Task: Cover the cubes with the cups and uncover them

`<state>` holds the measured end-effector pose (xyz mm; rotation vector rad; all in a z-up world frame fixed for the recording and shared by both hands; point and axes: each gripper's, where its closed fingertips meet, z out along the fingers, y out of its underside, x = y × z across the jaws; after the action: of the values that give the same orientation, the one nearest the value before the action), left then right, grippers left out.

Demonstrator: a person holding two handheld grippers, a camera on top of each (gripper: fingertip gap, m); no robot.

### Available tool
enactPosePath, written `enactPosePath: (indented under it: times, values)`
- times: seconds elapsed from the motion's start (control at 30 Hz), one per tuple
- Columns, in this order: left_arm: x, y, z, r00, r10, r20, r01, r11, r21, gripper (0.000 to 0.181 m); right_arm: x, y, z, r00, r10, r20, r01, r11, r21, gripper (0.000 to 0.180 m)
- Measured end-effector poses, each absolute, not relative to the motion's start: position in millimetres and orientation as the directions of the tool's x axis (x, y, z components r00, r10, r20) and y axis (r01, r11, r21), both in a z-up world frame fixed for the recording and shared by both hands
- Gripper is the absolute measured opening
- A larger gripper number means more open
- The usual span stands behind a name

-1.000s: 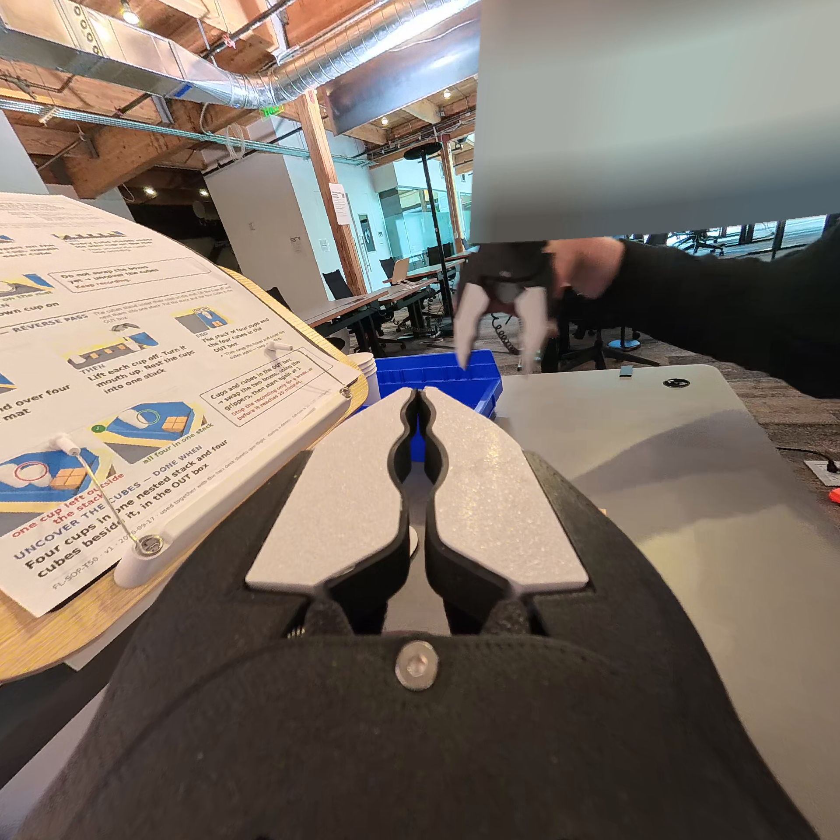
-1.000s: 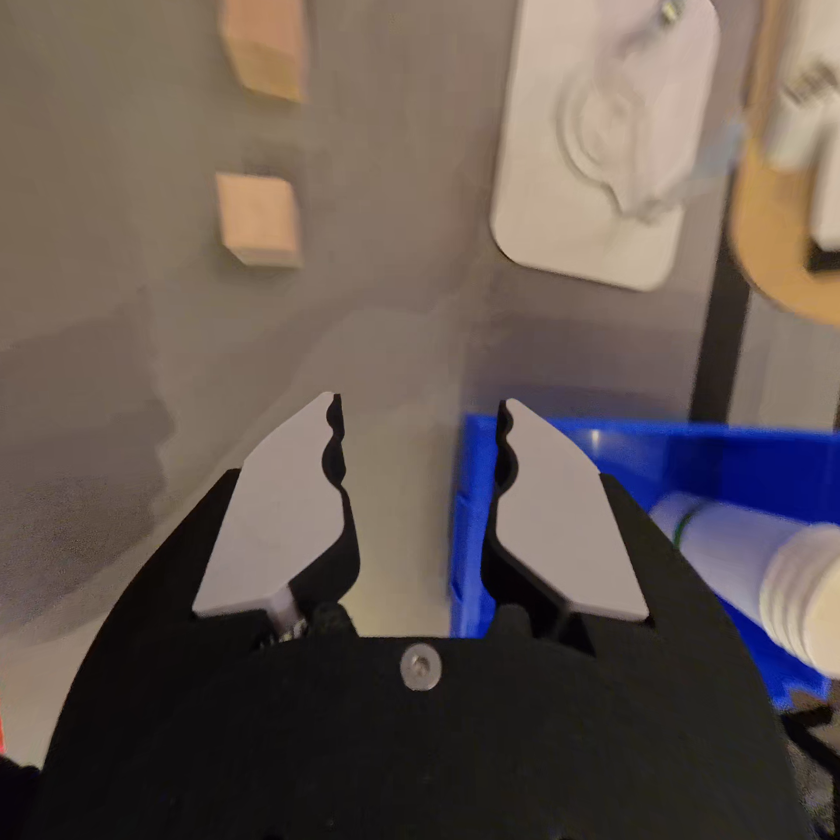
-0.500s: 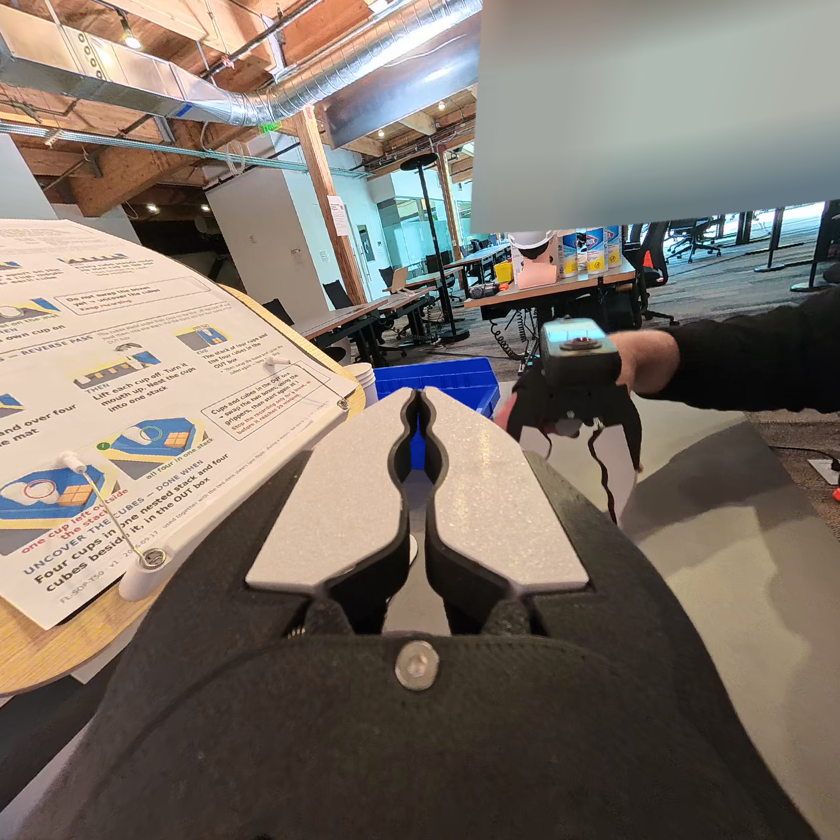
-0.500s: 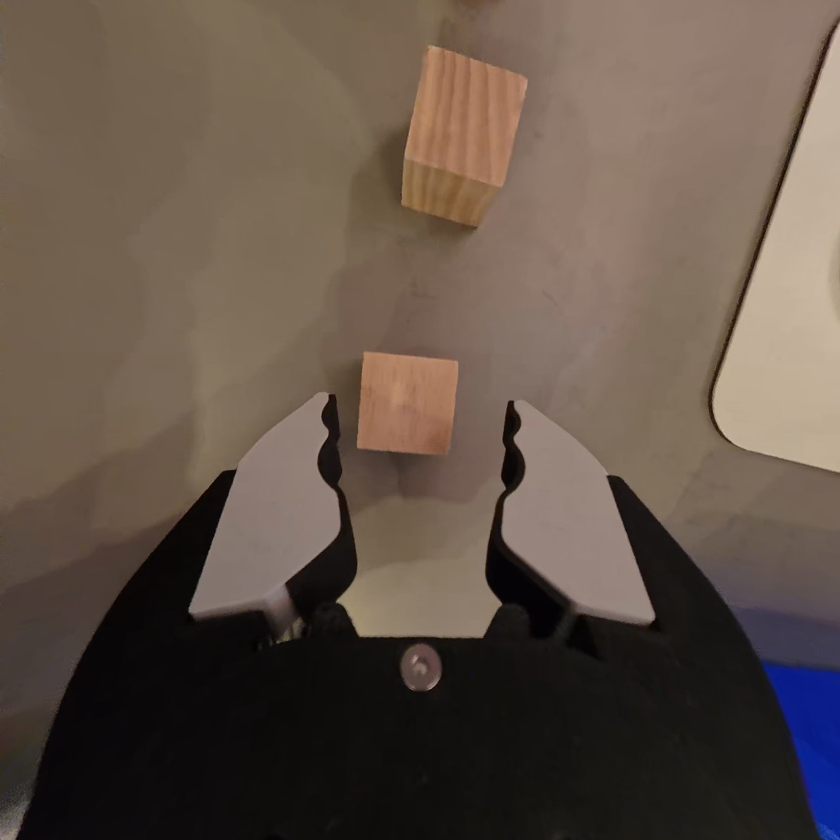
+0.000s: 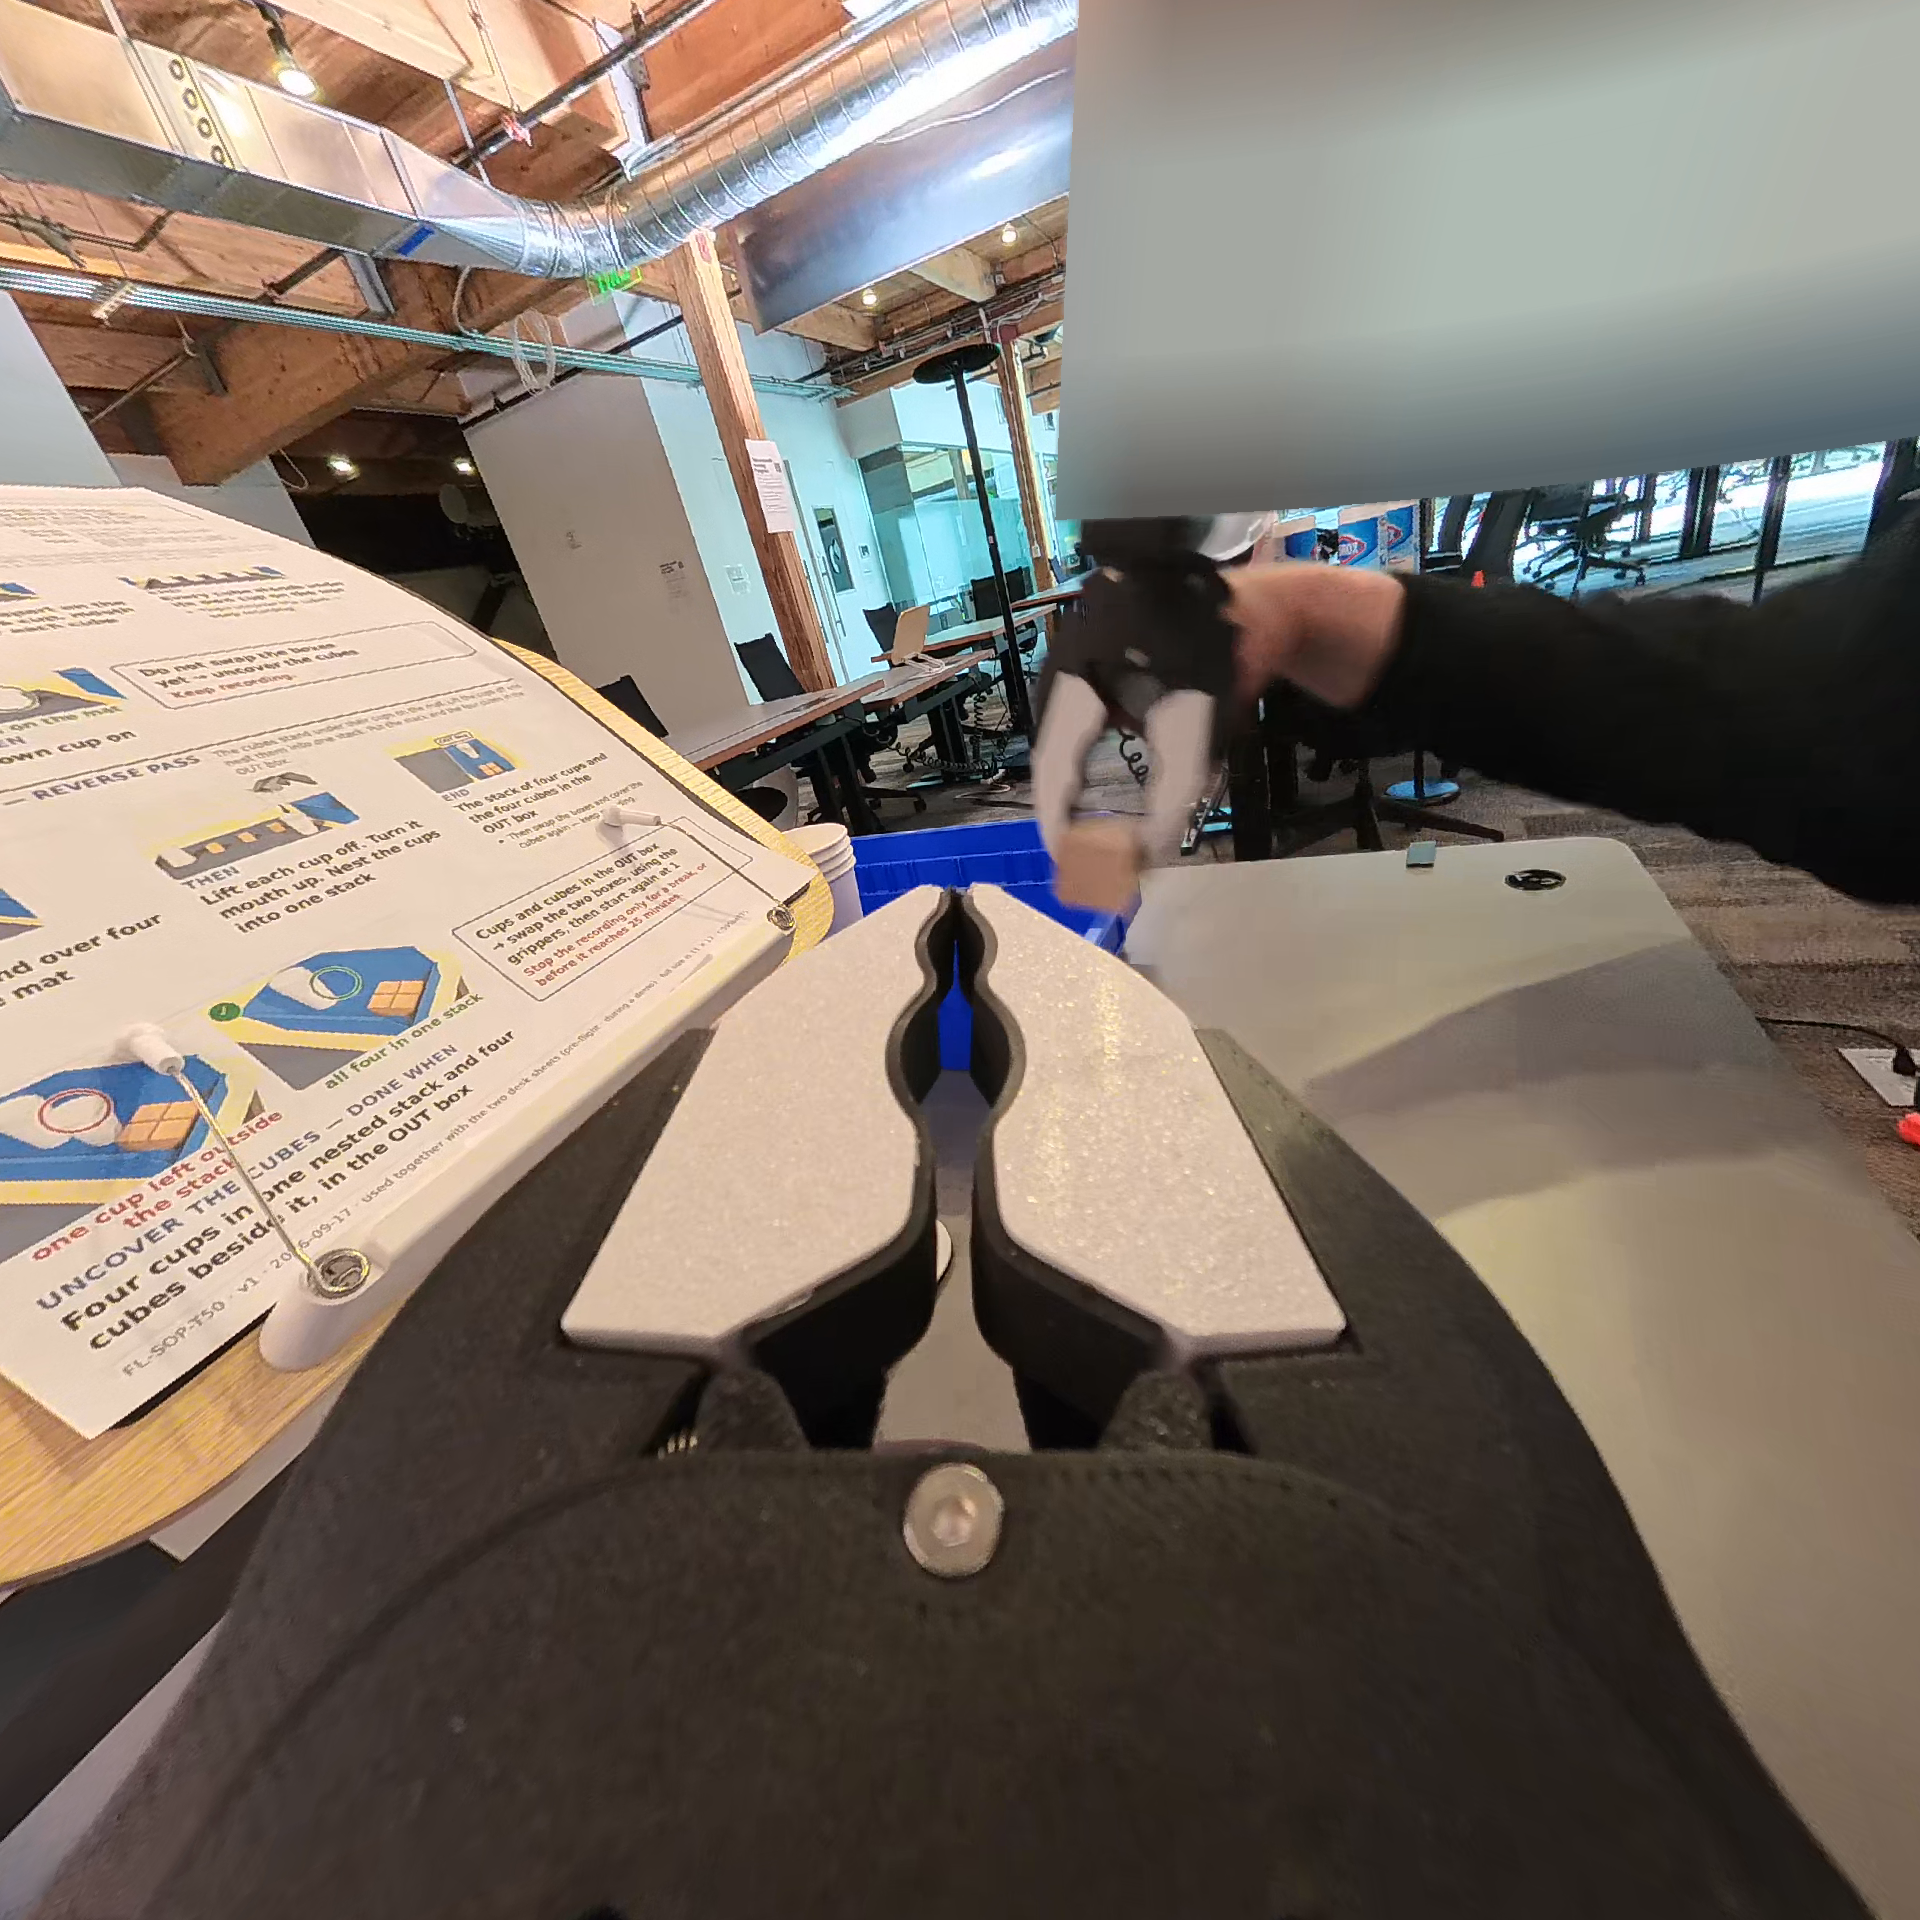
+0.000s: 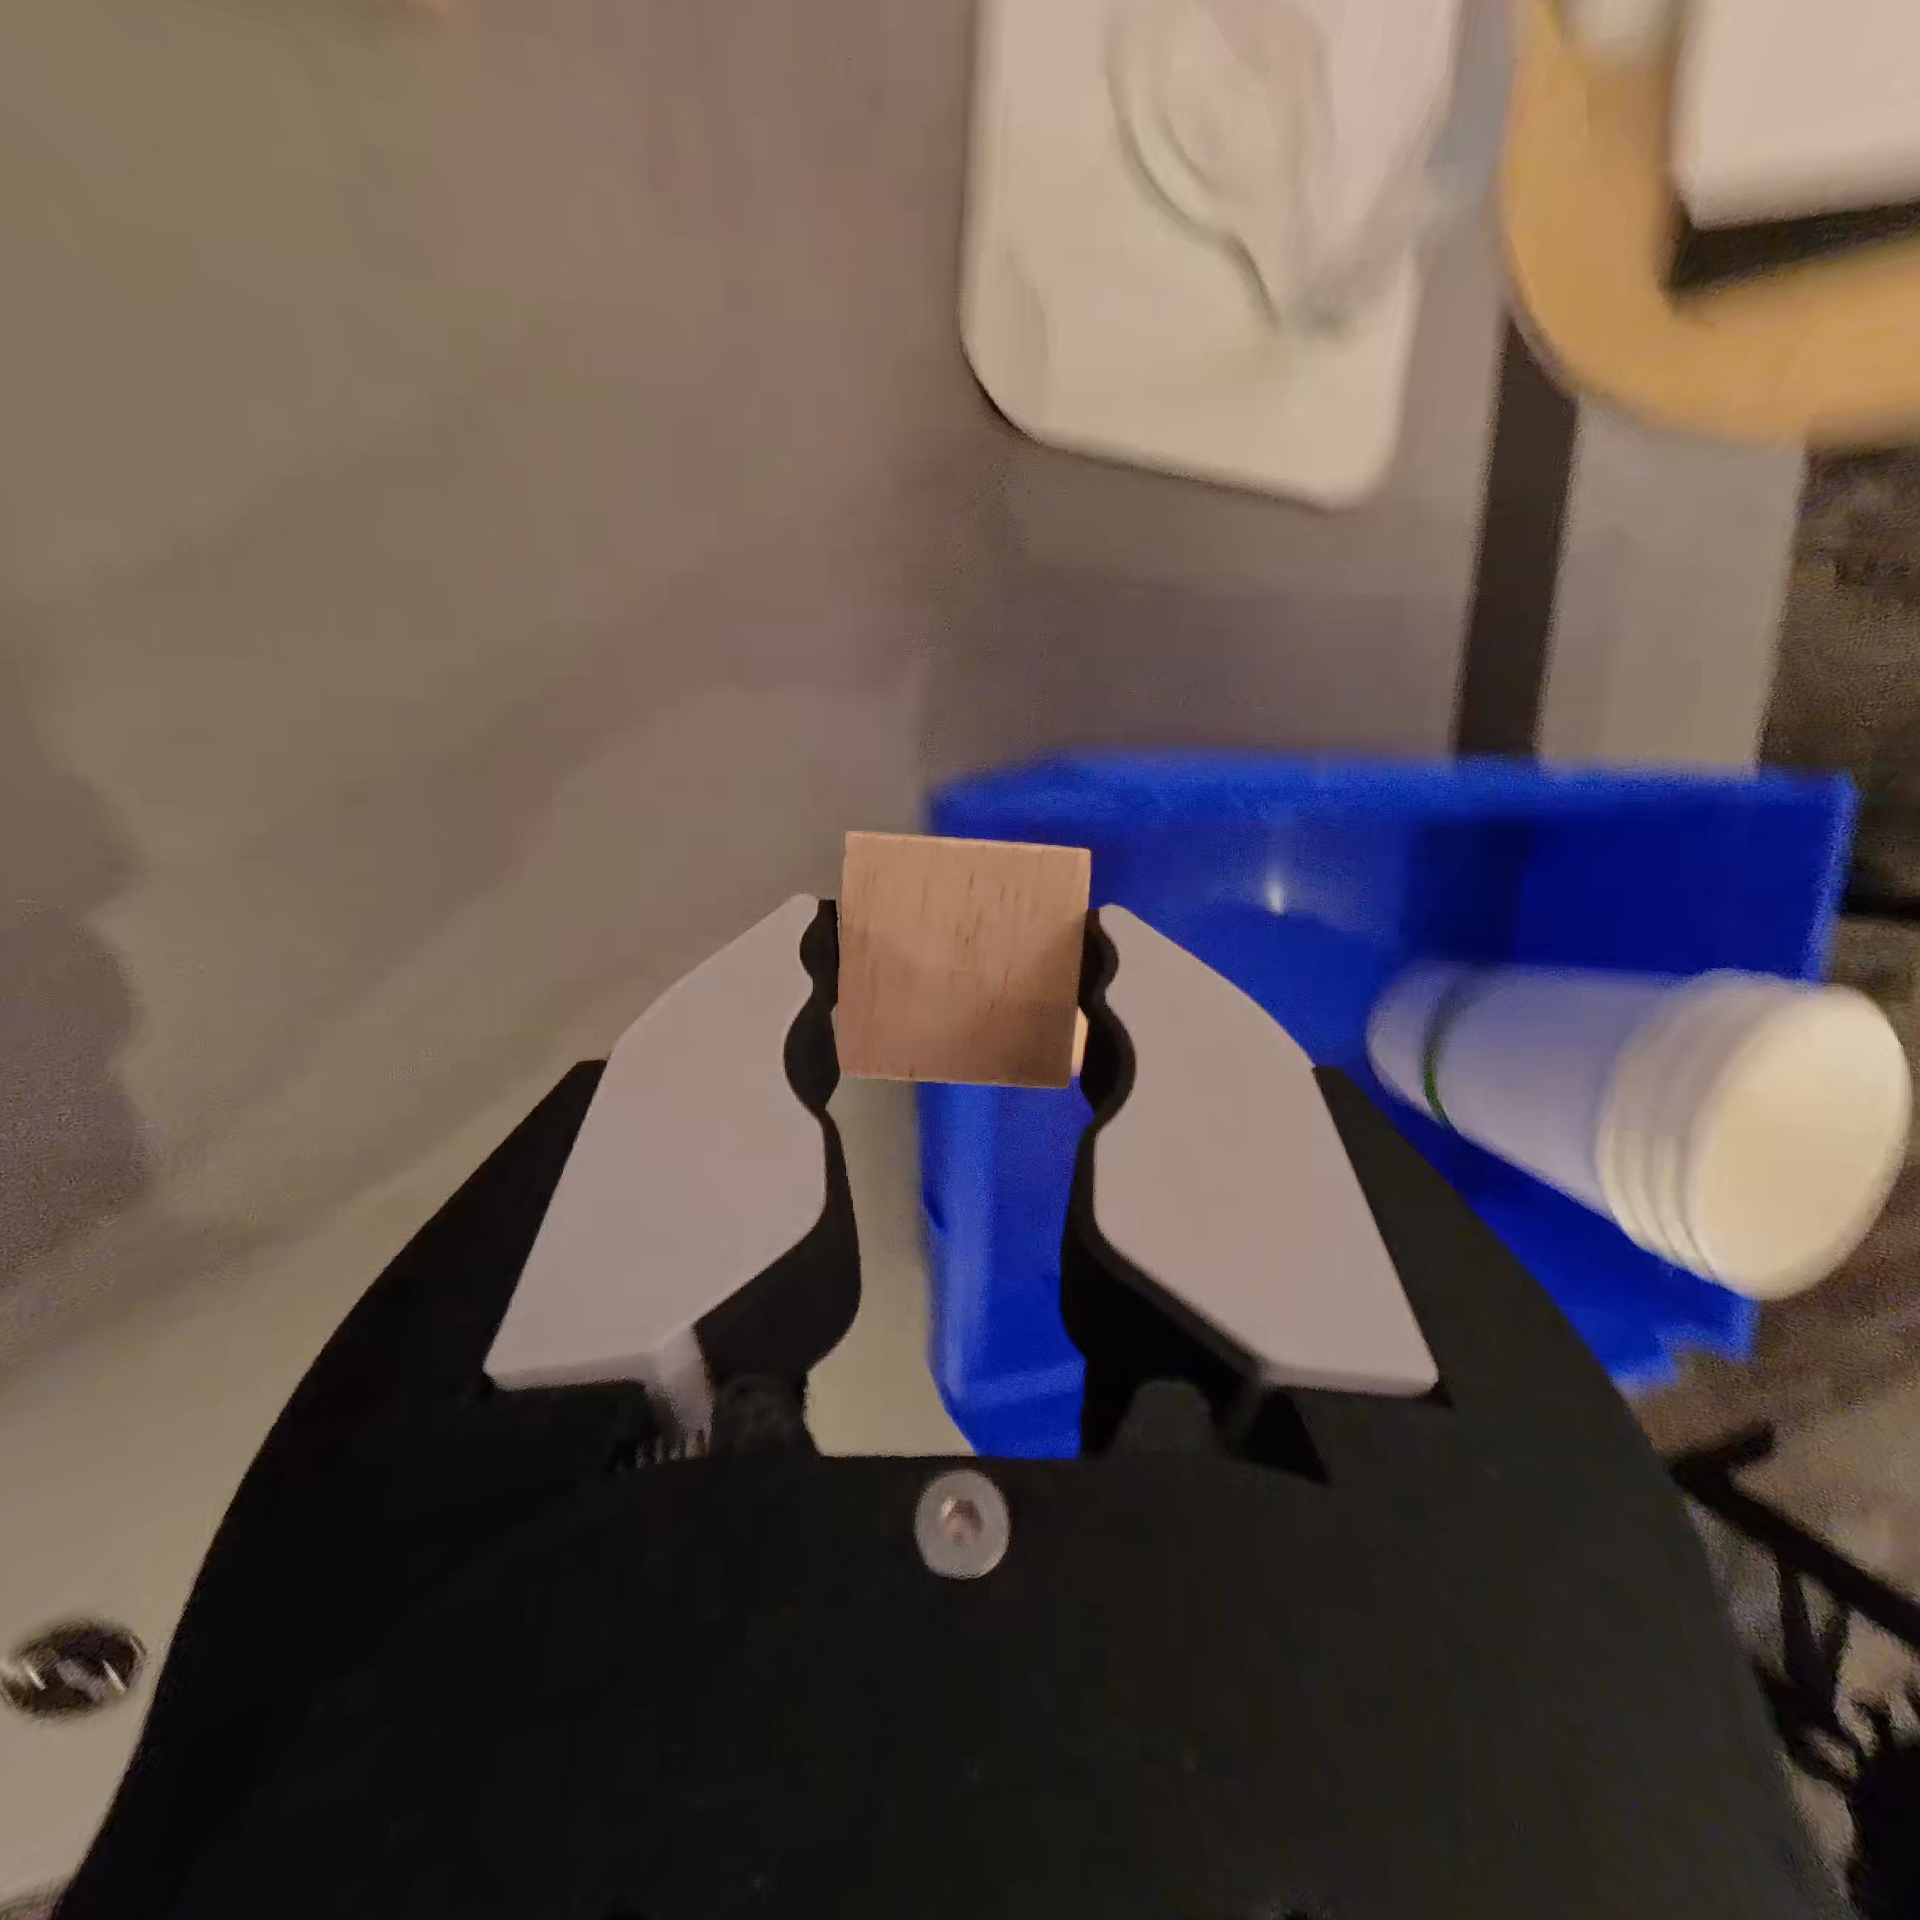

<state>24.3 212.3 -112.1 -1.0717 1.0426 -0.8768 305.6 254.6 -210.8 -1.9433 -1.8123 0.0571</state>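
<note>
Above the near edge of the blue bin [image 6: 1351,935], the right gripper [image 6: 961,971] has its jaws clamped on a wooden cube [image 6: 961,961], held clear of the grey counter [image 6: 416,623]. At 3 o'clock from the cube a stack of white cups [image 6: 1662,1122] lies on its side in the bin. The left gripper [image 5: 956,925] has its jaws pressed together on nothing, with an instruction sheet [image 5: 260,883] at its 10 o'clock.

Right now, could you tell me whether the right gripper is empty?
No, the right gripper is shut on a wooden cube, pinched between its fingertips above the edge of the blue bin.
</note>
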Motion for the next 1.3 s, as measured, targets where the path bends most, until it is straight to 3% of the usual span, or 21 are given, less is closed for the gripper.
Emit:
enactPosePath:
  times: [0.03, 0.27, 0.7, 0.73, 0.77, 0.83, 0.97, 1.1, 1.3]
  values:
    - [24.6, 212.3, -112.2, 0.283, -0.931, -0.231, 0.066, 0.259, -0.964, 0.0, 327.8, 266.9, -210.1, 0.141, 0.95, 0.278, 0.94, -0.04, -0.34, 0.045]
    - [27.5, 217.6, -118.2, 0.29, -0.93, -0.227, 0.043, 0.25, -0.967, 0.0, 402.0, 309.9, -265.2, 0.172, 0.974, 0.147, 0.981, -0.155, -0.121, 0.045]
    - [30.3, 222.4, -126.4, 0.289, -0.931, -0.221, 0.015, 0.235, -0.972, 0.0, 409.4, 318.2, -326.1, 0.137, 0.99, 0.046, 0.989, -0.139, 0.054, 0.045]
    - [30.5, 222.3, -126.6, 0.289, -0.931, -0.222, 0.013, 0.236, -0.972, 0.0, 415.1, 320.7, -324.8, 0.151, 0.986, 0.067, 0.984, -0.157, 0.089, 0.05]
    - [30.6, 222.3, -126.7, 0.289, -0.931, -0.222, 0.012, 0.236, -0.972, 0.0, 420.4, 323.1, -322.0, 0.17, 0.981, 0.091, 0.977, -0.18, 0.118, 0.066]
    - [30.2, 222.4, -126.3, 0.29, -0.931, -0.222, 0.014, 0.236, -0.972, 0.0, 423.7, 323.9, -308.7, 0.177, 0.976, 0.126, 0.973, -0.193, 0.129, 0.075]
    - [28.0, 221.9, -123.9, 0.296, -0.928, -0.225, 0.02, 0.242, -0.97, 0.0, 397.6, 313.0, -255.8, 0.156, 0.959, 0.238, 0.985, -0.168, 0.029, 0.068]
    - [27.2, 220.9, -121.3, 0.3, -0.926, -0.229, 0.025, 0.248, -0.968, 0.0, 298.6, 269.6, -209.1, 0.075, 0.952, 0.298, 0.974, -0.005, -0.229, 0.059]
    - [24.4, 217.5, -116.2, 0.305, -0.921, -0.241, 0.035, 0.264, -0.964, 0.0, 141.9, 195.0, -224.8, -0.005, 0.975, 0.223, 0.855, 0.12, -0.505, 0.067]
